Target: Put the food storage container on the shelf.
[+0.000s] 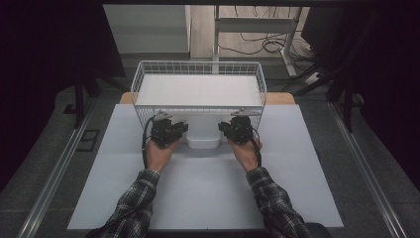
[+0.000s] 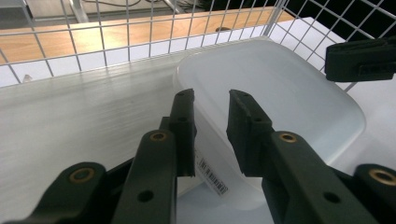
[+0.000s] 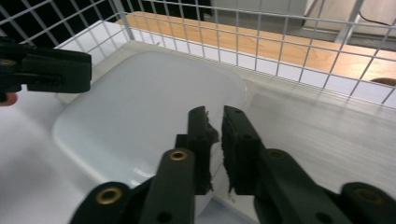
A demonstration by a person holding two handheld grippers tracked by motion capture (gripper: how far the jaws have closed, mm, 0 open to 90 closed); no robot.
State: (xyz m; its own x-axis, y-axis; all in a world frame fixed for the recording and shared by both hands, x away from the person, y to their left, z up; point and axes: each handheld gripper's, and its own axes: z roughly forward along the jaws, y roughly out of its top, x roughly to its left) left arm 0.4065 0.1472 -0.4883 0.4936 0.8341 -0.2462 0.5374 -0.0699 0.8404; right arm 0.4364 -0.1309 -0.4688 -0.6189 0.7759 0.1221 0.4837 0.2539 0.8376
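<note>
A person in plaid sleeves works at a white-topped bench, a two-jaw gripper in each hand, both closing in on a translucent white plastic container from opposite sides. The container — a frosted, rounded-corner rectangular tub, turned bottom-up so its smooth base faces the ceiling — sits at the near edge of a white wire basket, in front of a long white panel resting in the basket. A small barcode label shows on the side wall of the tub.

The left gripper has its jaws parted, straddling the container's edge without clamping it. The right gripper has its jaws drawn nearly together over the opposite rim — a thin gap remains, and whether they pinch the plastic cannot be told. A strip of wooden tabletop shows beyond the basket's mesh.
</note>
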